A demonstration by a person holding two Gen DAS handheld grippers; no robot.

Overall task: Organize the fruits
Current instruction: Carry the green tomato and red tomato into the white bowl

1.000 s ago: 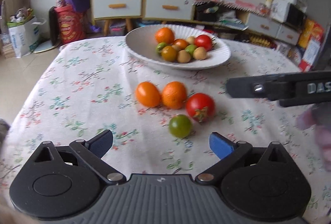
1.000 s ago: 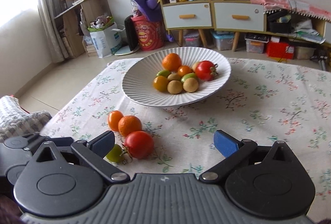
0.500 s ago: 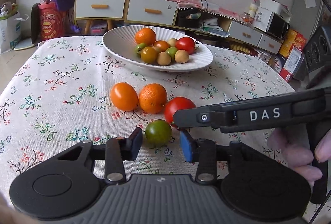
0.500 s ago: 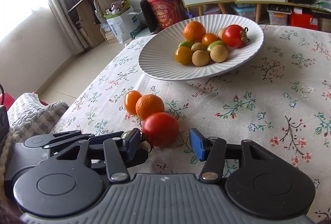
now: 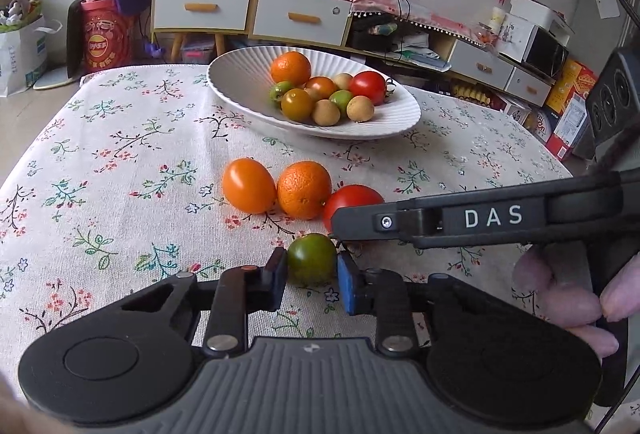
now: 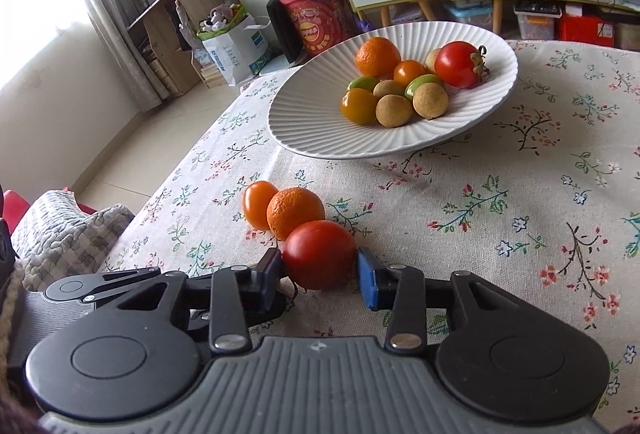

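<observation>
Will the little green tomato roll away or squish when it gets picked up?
The green tomato is round and smooth, so it could probably roll or slip if the left gripper loosens. Its glossy skin looks firm, so gentle squeezing likely won't squish it. It's small, probably light.

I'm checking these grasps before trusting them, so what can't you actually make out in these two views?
- Red tomato, left wrist view: lower part behind the right gripper's arm.
- Green tomato, right wrist view: hidden behind the right gripper.
- Pad contact on either fruit: too tight to confirm.
- White bowl: rear fruit overlapped.
</observation>
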